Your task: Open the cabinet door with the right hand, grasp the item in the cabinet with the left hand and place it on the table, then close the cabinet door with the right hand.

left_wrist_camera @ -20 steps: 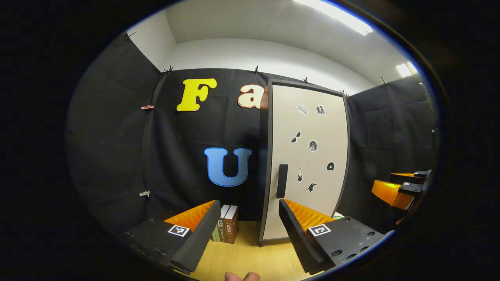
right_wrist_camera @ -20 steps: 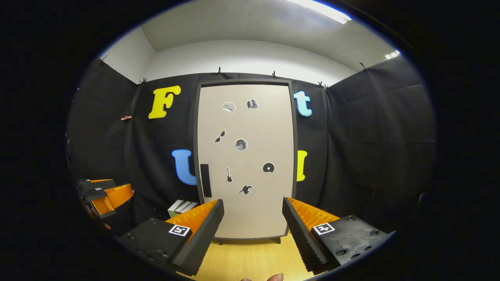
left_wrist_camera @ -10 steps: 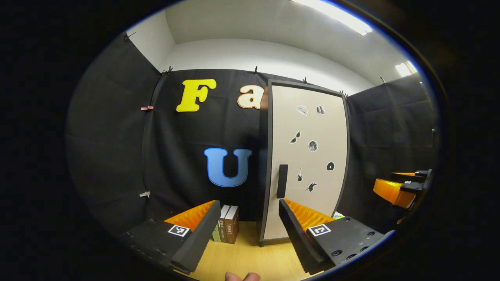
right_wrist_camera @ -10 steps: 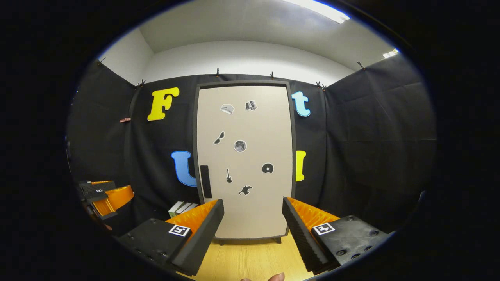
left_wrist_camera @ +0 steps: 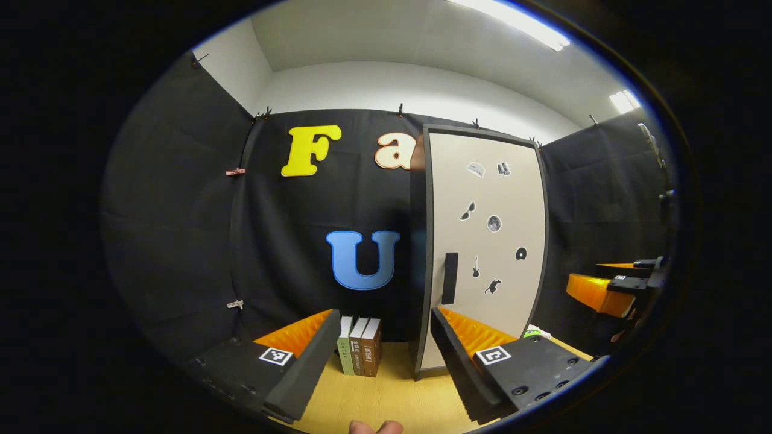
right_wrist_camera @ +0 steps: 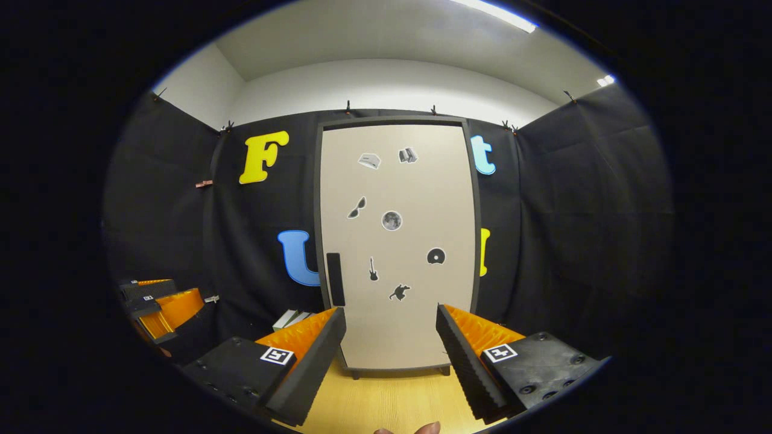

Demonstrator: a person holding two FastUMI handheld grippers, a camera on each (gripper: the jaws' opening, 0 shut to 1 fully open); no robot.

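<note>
Right gripper (right_wrist_camera: 391, 337), jaws spread, faces the shut door (right_wrist_camera: 395, 241) at frame centre, with its handle (right_wrist_camera: 335, 279) lying left of the jaws: a straight advance risks missing the handle and striking the panel.

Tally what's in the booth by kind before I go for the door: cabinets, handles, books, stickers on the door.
Cabinet: 1, door shut
Door handle: 1
Books standing on the table left of the cabinet: 3
Stickers on the door: 7
Total: 12
</note>
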